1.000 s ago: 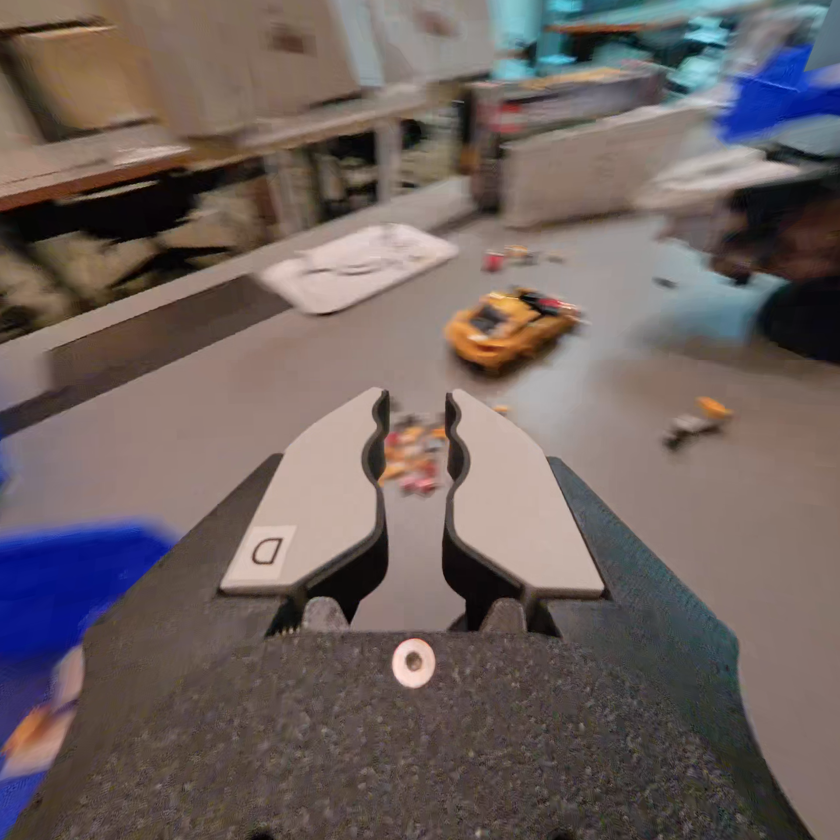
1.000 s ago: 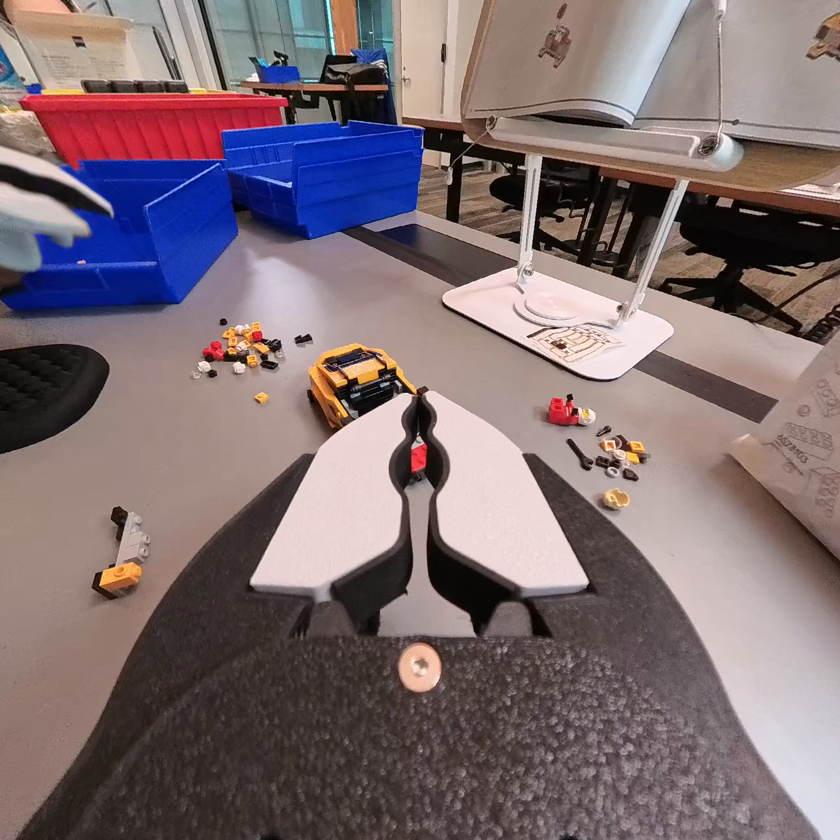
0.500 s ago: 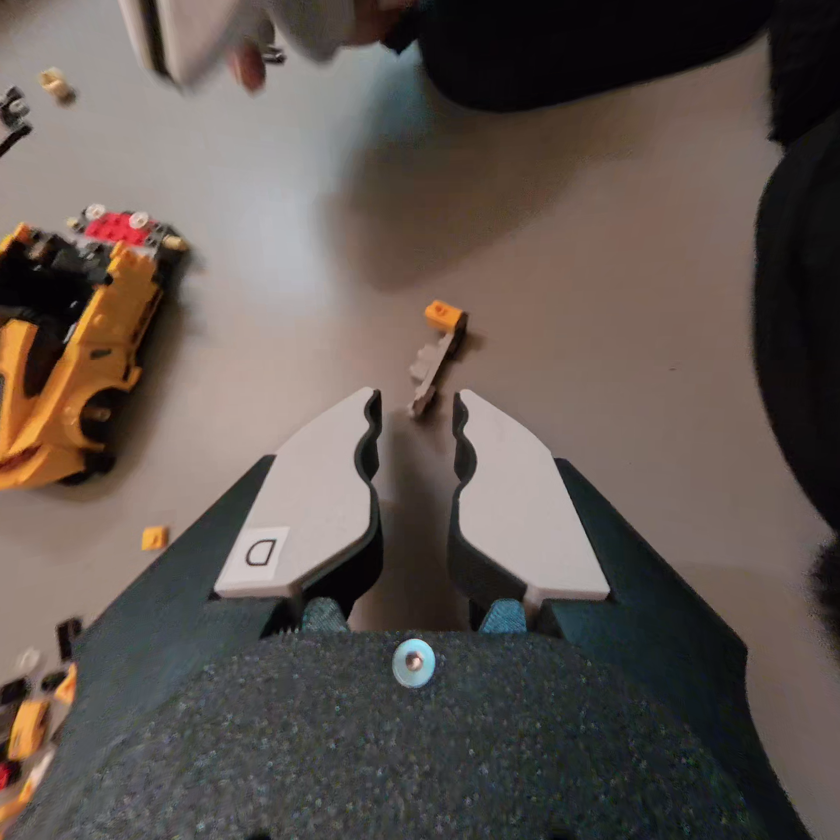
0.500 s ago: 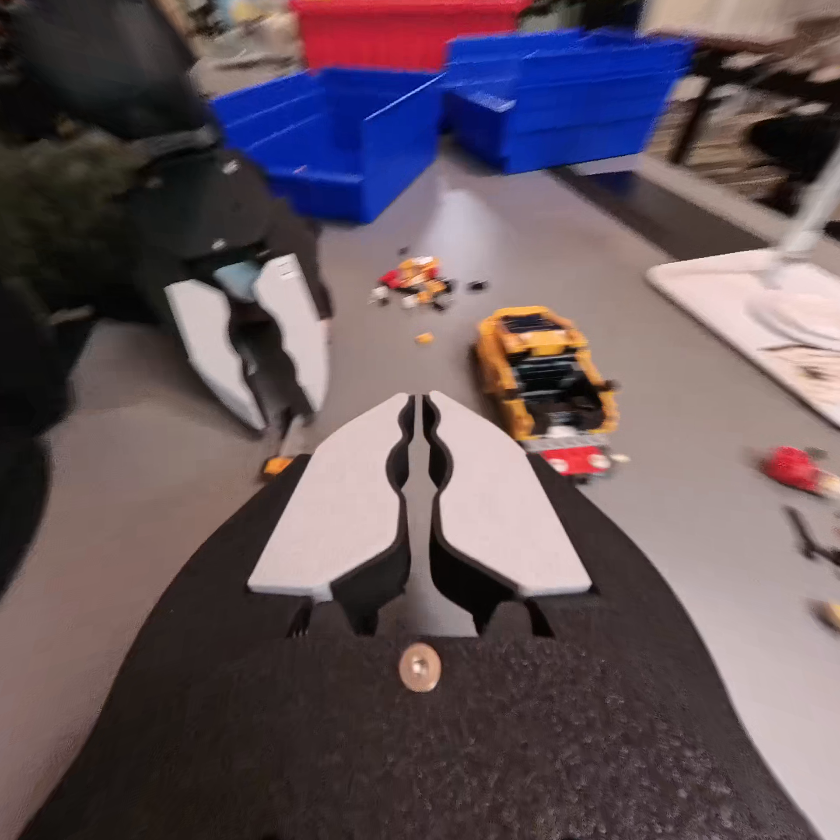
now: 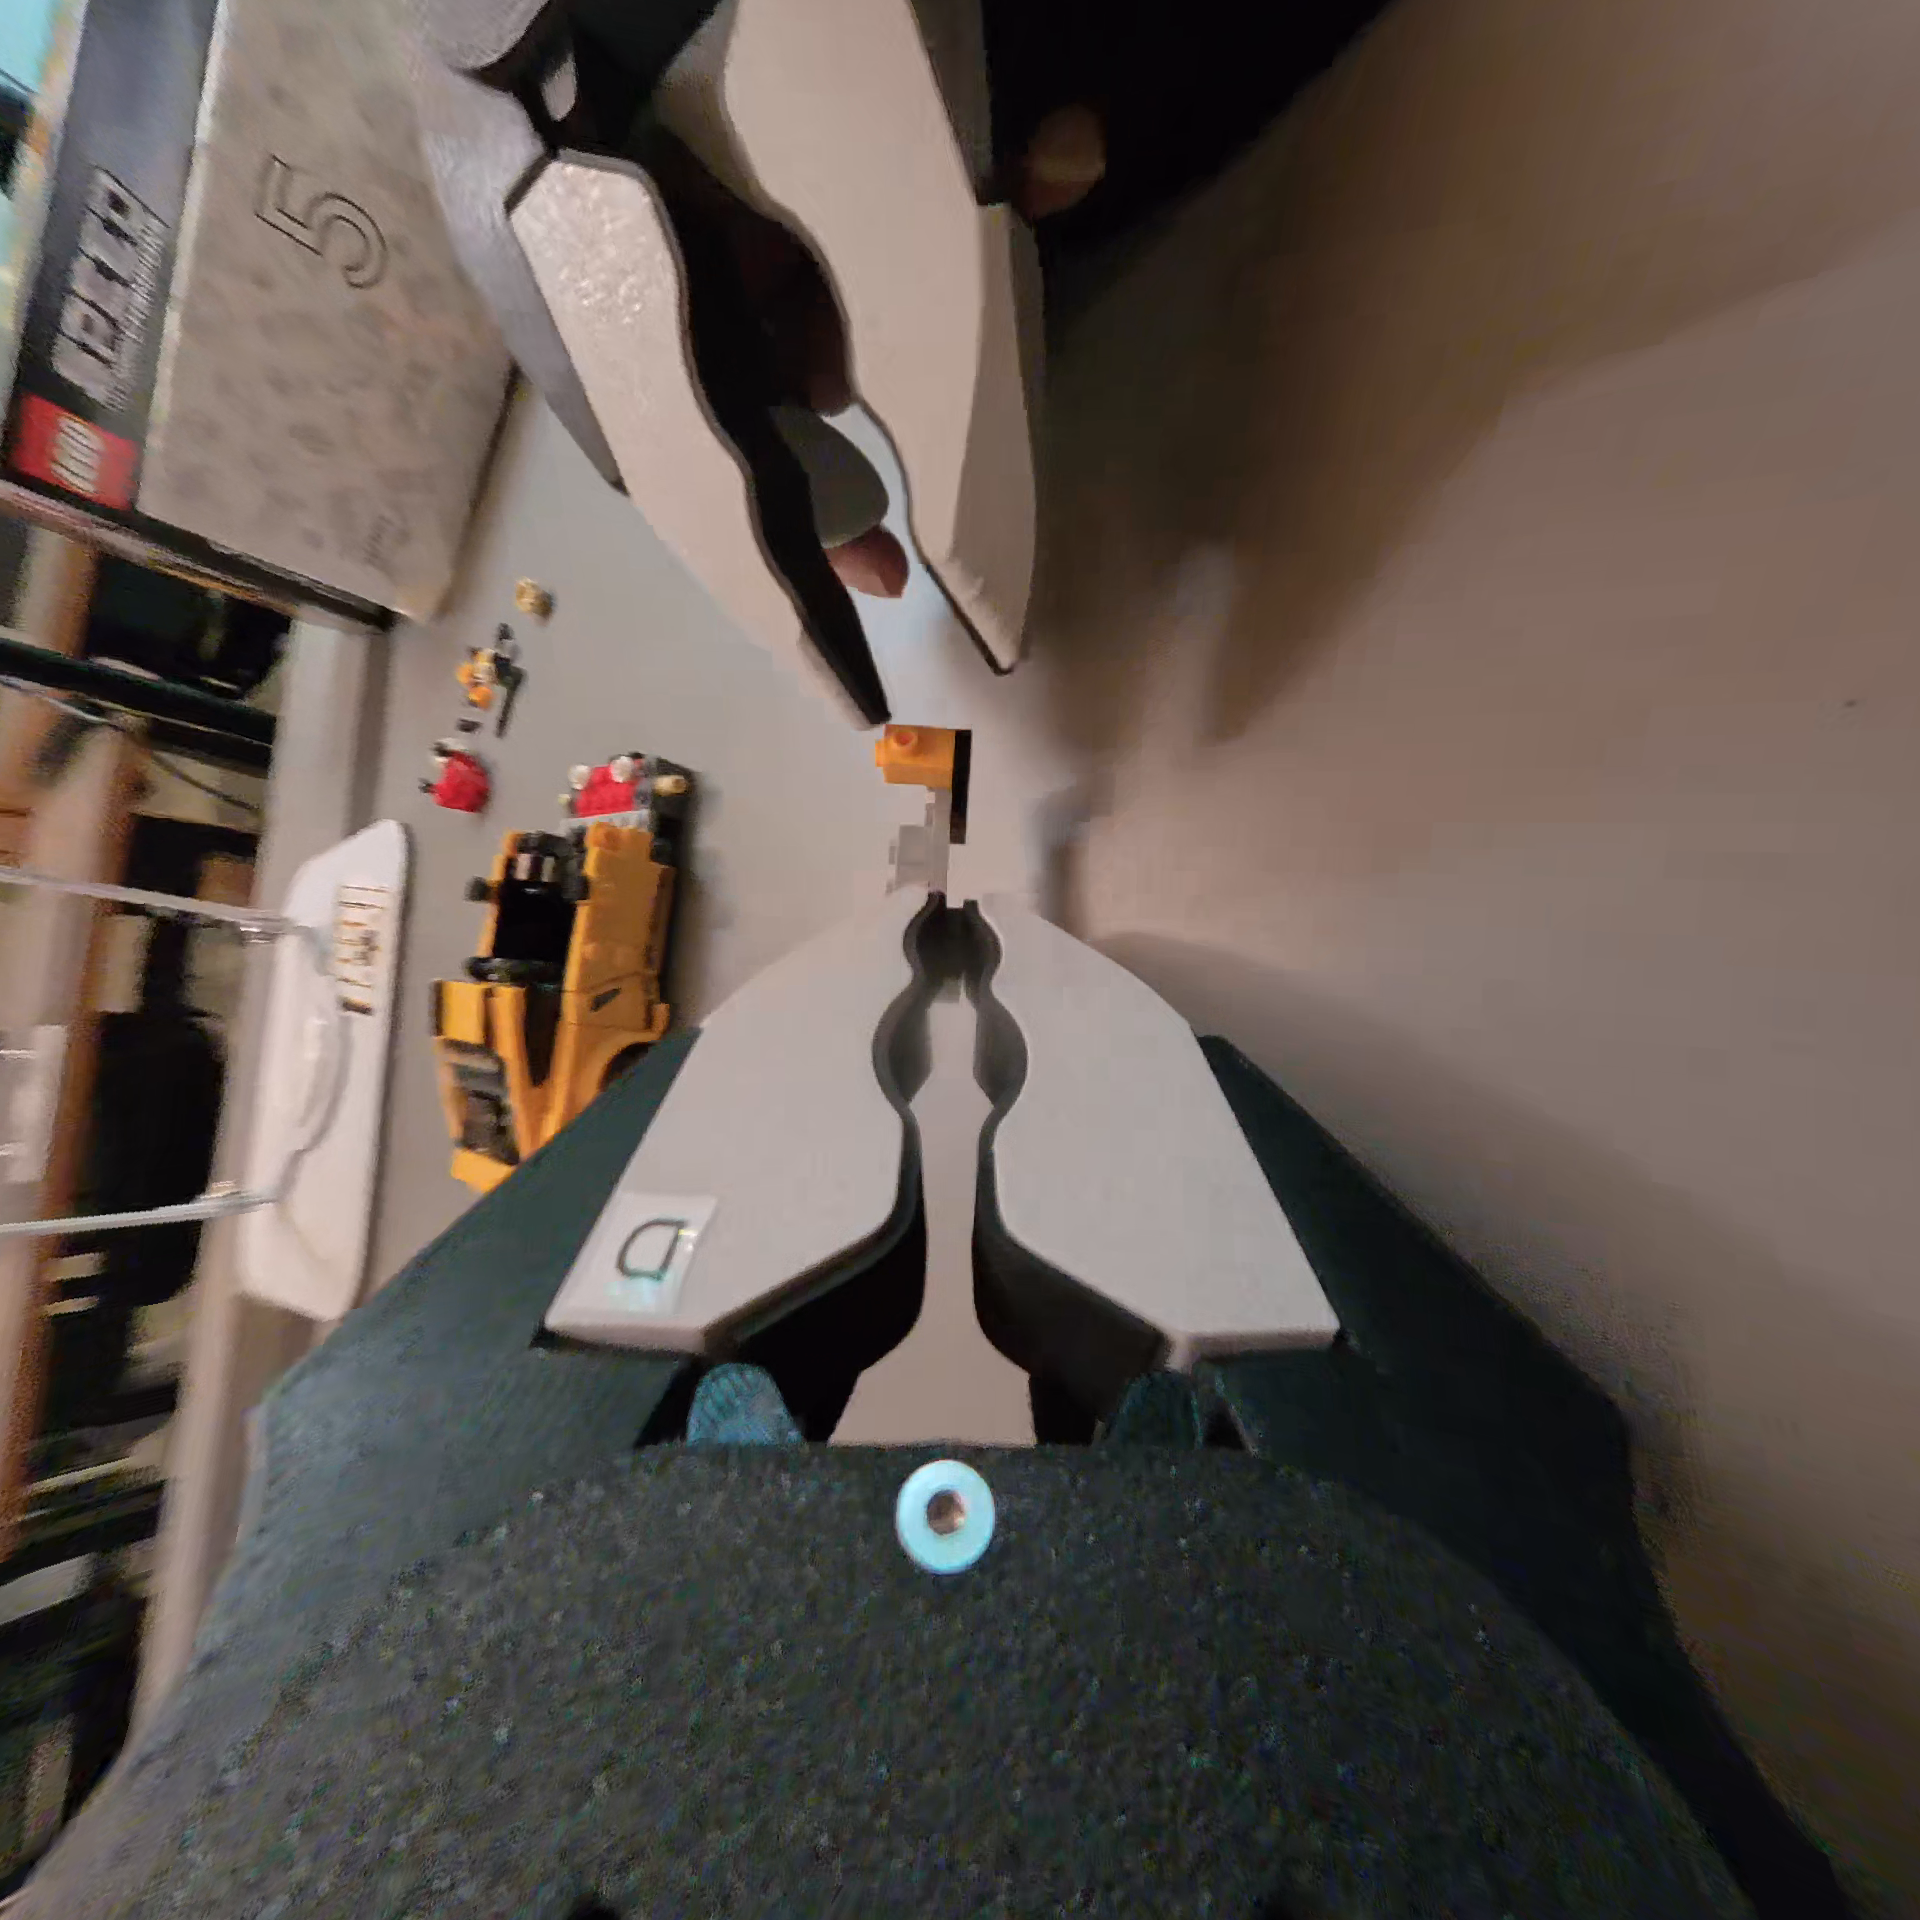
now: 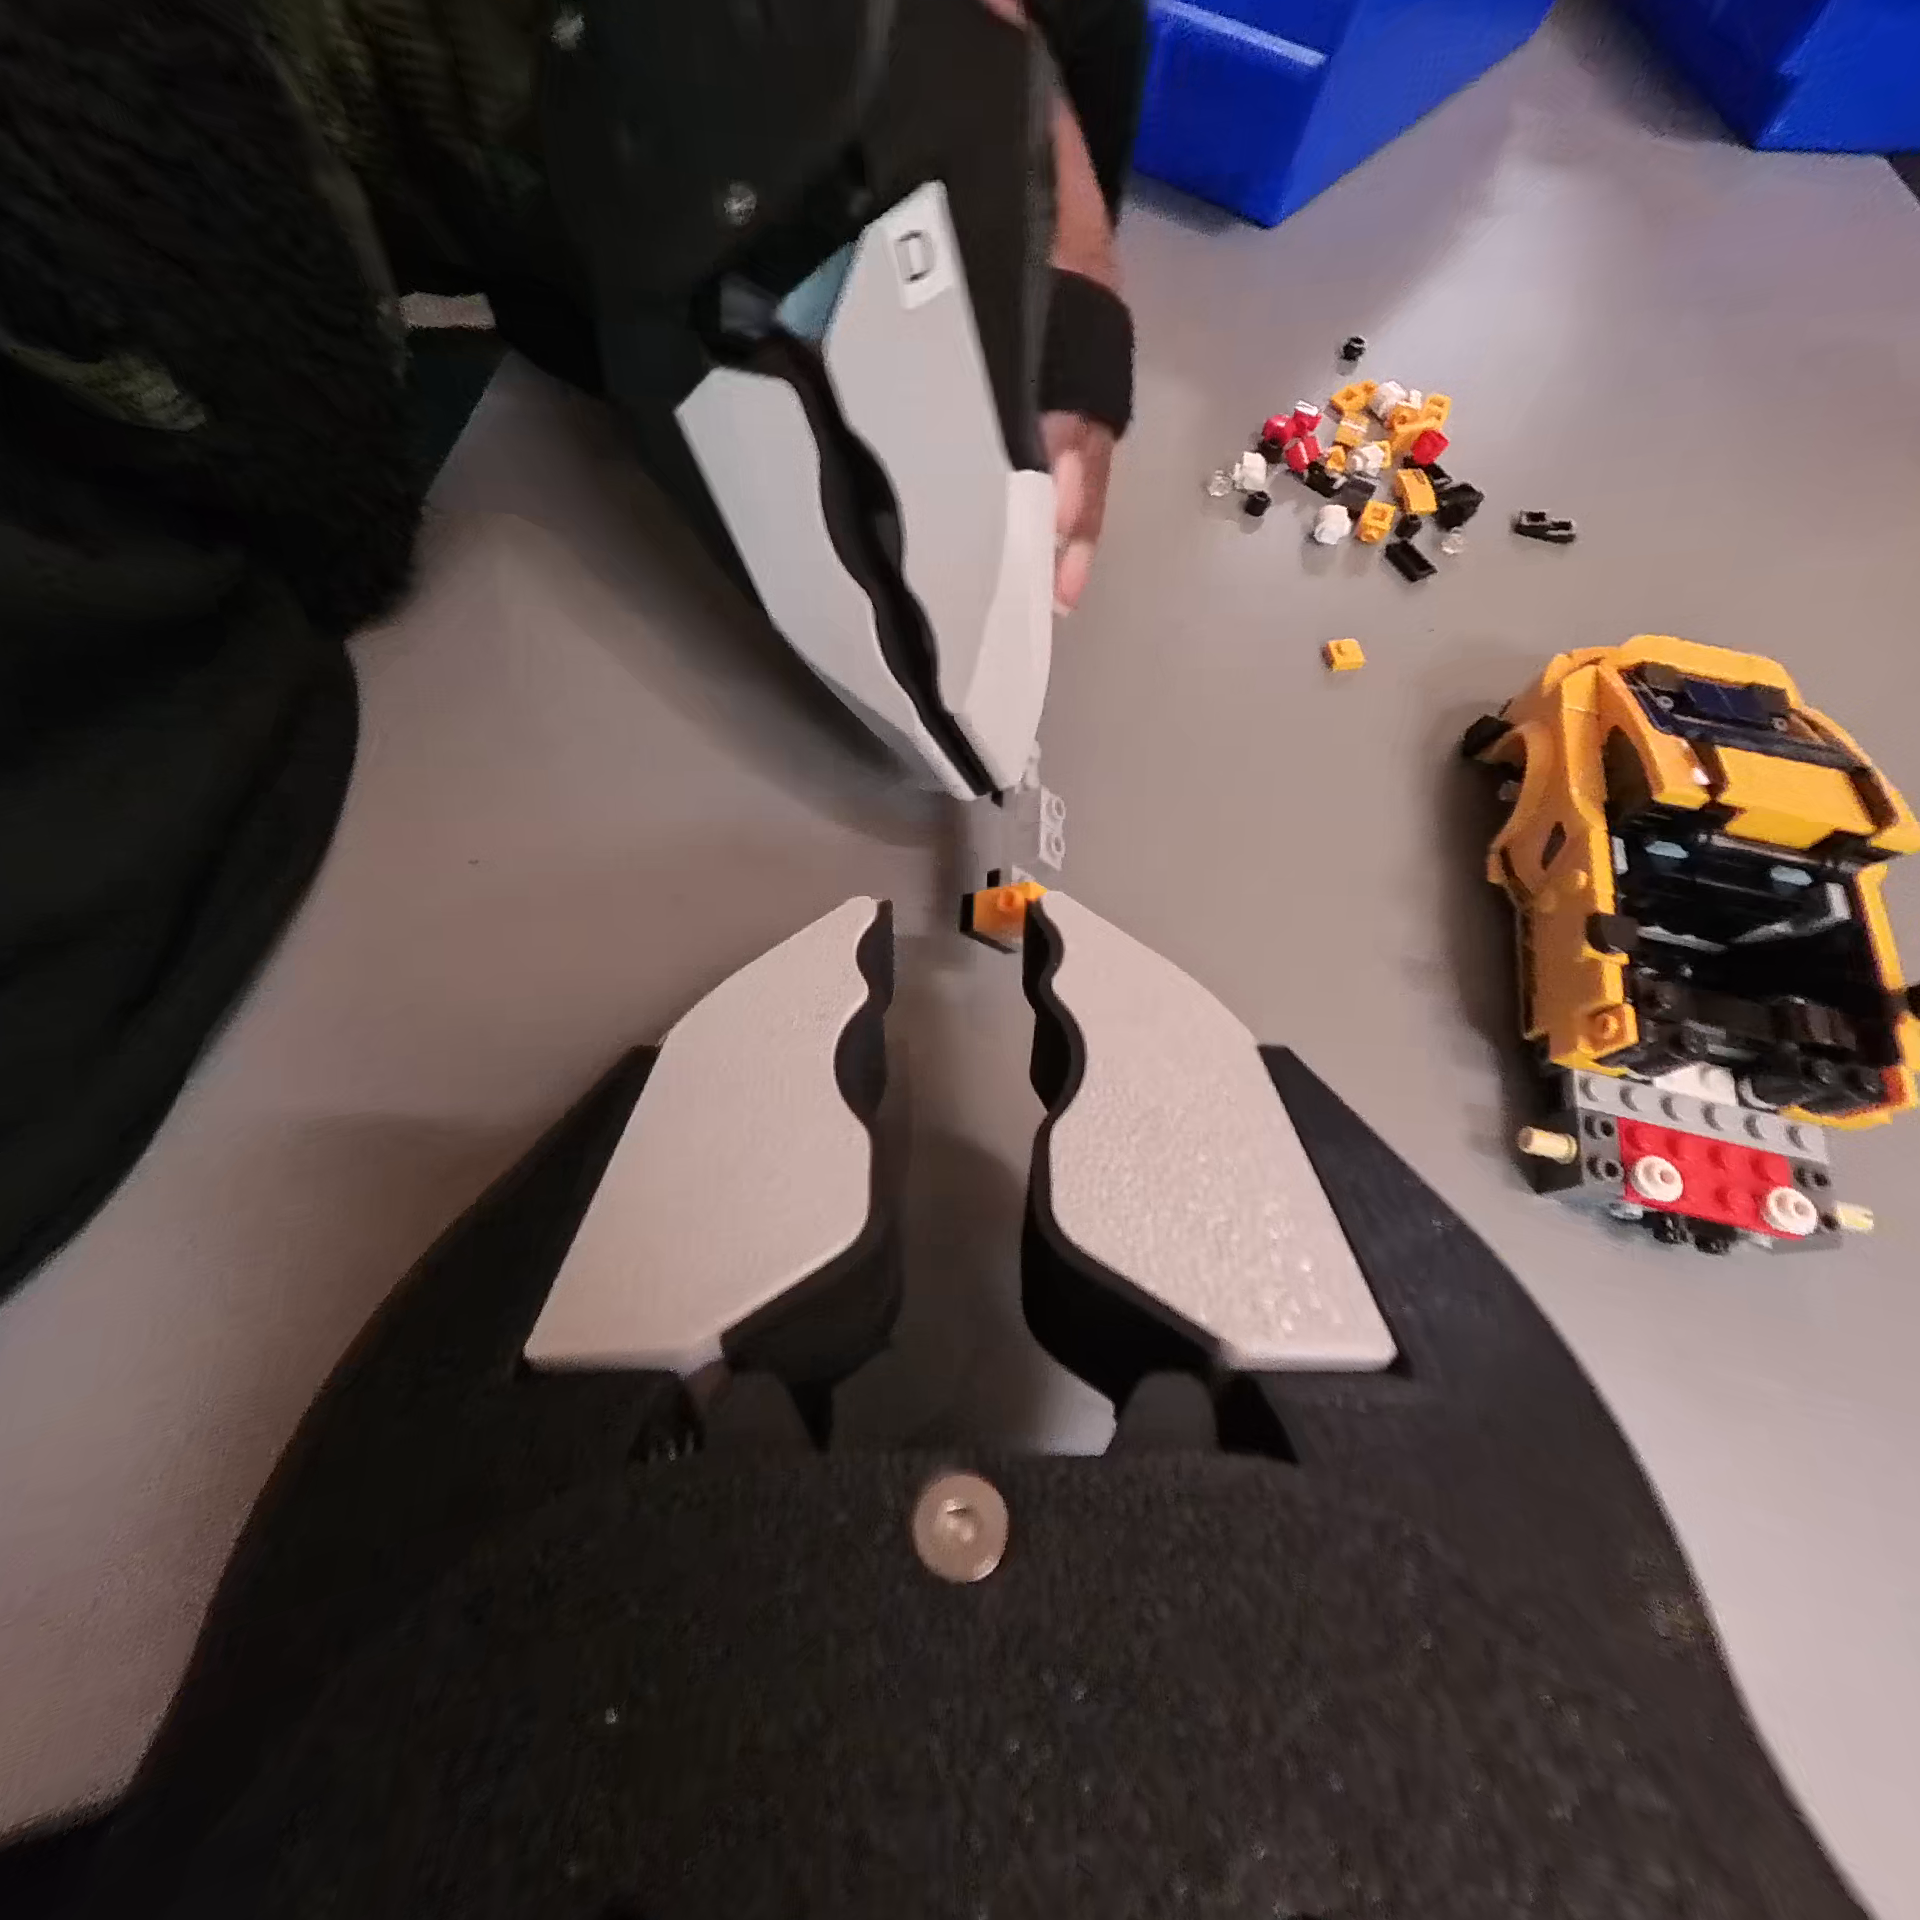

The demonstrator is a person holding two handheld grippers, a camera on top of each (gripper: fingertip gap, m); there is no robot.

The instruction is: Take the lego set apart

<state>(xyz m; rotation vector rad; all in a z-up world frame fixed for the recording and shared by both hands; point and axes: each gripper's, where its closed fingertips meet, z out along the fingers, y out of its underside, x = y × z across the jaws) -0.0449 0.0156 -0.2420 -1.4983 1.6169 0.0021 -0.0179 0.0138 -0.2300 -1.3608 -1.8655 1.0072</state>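
The left gripper (image 6: 992,774) came in from the far left, and its fingers were pinched tight on the grey end of a small lego piece (image 6: 1013,862). The piece was a thin grey strip with a little orange block on its other end, and it sat low over the grey tabletop (image 6: 623,831). I could not tell if it touched the tabletop.

Just below it, the right gripper (image 6: 956,920) had its fingers a little way apart and held nothing. The orange block was right at the tip of one finger, not yet between the two.

I think the step was to pull the orange block off the grey strip. To do it well, the right fingers needed to slide forward so the block sat between them, then squeeze only the block. The left gripper needed to hold the grey end firm. A small twist would likely work better than a hard pull, since the tiny piece could slip or pop away.

Farther right lay a pile of loose bricks (image 6: 1361,473). The yellow lego car (image 6: 1704,935) sat well apart on the right, partly opened, with lots left to take off.
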